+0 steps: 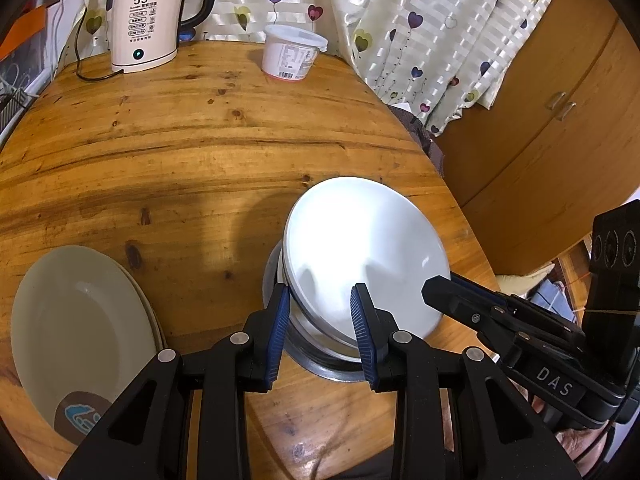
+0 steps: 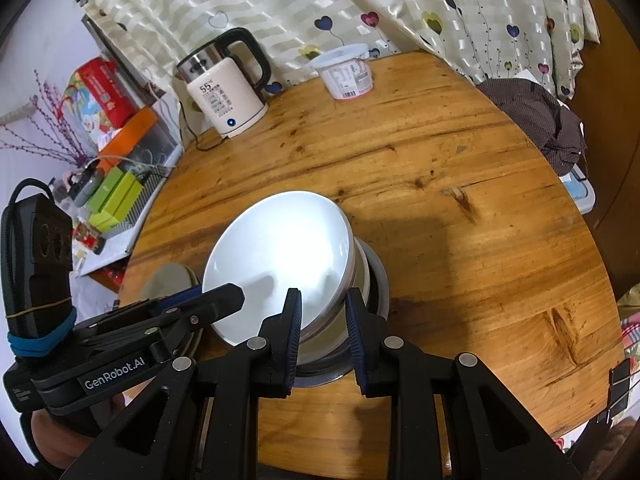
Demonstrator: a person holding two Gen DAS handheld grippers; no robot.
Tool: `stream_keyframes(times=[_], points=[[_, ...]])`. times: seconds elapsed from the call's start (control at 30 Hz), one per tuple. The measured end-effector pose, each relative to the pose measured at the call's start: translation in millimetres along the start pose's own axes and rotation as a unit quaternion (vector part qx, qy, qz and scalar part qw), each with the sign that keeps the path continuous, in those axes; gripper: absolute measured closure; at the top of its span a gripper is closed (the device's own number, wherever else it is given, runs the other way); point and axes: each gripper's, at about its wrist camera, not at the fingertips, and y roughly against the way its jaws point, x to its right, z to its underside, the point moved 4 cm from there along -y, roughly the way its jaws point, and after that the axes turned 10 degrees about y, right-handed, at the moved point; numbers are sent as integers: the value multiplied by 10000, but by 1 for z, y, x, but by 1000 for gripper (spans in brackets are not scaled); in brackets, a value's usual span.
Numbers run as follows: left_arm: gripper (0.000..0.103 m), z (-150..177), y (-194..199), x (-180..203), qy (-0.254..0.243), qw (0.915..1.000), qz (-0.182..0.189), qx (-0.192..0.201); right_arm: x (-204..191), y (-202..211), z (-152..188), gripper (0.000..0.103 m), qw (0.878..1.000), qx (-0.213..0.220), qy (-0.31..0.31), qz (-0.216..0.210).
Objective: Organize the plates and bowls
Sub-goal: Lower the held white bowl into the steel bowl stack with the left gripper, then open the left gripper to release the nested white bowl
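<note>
A white bowl [image 1: 360, 236] [image 2: 276, 240] sits tilted in a metal bowl [image 1: 320, 364] [image 2: 380, 280] near the front of the round wooden table [image 1: 200, 140]. My left gripper [image 1: 320, 304] straddles the white bowl's near rim, one pad outside and one inside, shut on it. From the other side my right gripper [image 2: 323, 308] clamps the opposite rim the same way. Each gripper shows in the other's view, the right gripper [image 1: 444, 288] and the left gripper [image 2: 224, 296], both at the bowl's edge. Stacked beige plates [image 1: 76, 312] [image 2: 168, 276] lie to the left.
An electric kettle [image 1: 144, 20] [image 2: 228, 92] and a white lidded tub [image 1: 290, 54] [image 2: 348, 72] stand at the table's far edge by a curtain. A wooden cabinet [image 1: 560, 120] is to the right, a dark cloth [image 2: 536, 120] beside the table, a cluttered shelf [image 2: 120, 184] to the left.
</note>
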Motion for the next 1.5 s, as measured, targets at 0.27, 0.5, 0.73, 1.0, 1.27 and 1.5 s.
stream_keyframes(times=[0.27, 0.5, 0.73, 1.0, 1.27, 1.5], points=[[71, 4, -1, 0, -42, 10000, -59, -11, 3, -2, 4, 80, 10000, -77, -10, -28], [71, 5, -3, -3, 13, 10000, -26, -1, 3, -6, 7, 79, 9999, -128, 1, -83], [71, 5, 1, -3, -18, 10000, 23, 85, 3, -6, 8, 79, 9999, -125, -6, -118], [71, 1, 7, -4, -31, 9997, 54, 237, 5, -1, 7, 79, 9999, -33, 34, -126], [71, 2, 7, 0, -132, 9996, 58, 243, 5, -1, 7, 79, 9999, -37, 33, -129], [71, 2, 10, 1, -195, 9993, 14, 329, 4, 2, 5, 79, 9998, -9, -8, -207]])
